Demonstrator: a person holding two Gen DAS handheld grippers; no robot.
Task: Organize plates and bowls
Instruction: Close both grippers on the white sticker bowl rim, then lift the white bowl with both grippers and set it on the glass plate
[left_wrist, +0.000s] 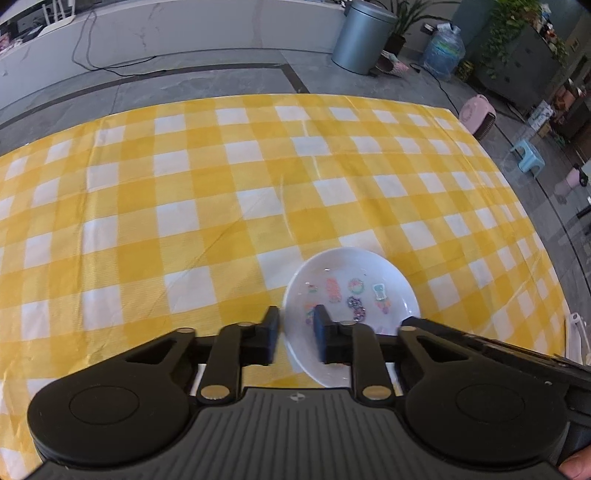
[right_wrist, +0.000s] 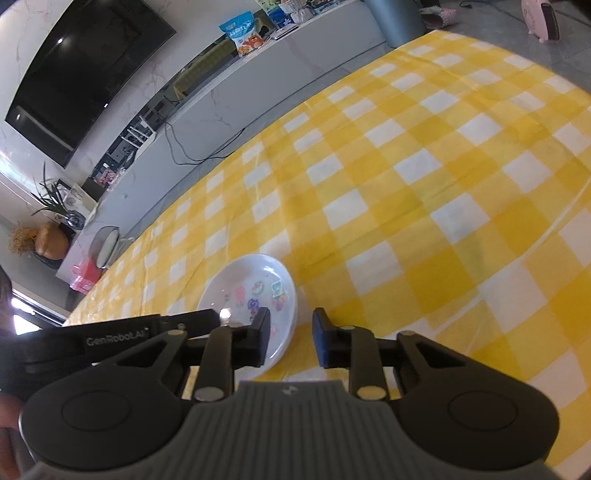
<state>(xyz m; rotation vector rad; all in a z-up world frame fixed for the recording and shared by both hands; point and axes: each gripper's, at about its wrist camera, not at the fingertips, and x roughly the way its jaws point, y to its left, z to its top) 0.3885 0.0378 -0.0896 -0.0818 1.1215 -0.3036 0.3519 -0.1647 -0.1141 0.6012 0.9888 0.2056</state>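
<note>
Your tabletop (left_wrist: 221, 192) is covered edge to edge by a yellow-and-white checked cloth (left_wrist: 122, 258), glossy, with faint creases running across it. One white plate (left_wrist: 384, 273) sits directly on the cloth near your side, shallow, with small coloured cartoon prints in its well. From the right wrist view you see the same plate (right_wrist: 236, 280) lying flat on the cloth, with checks showing on all sides. The tabletop's far edge drops to grey floor (left_wrist: 207, 81).

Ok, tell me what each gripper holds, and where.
Nothing is clamped yet. The left gripper and right gripper each straddle opposite rims of the white round sticker-decorated plate, pads not pressing.
</note>
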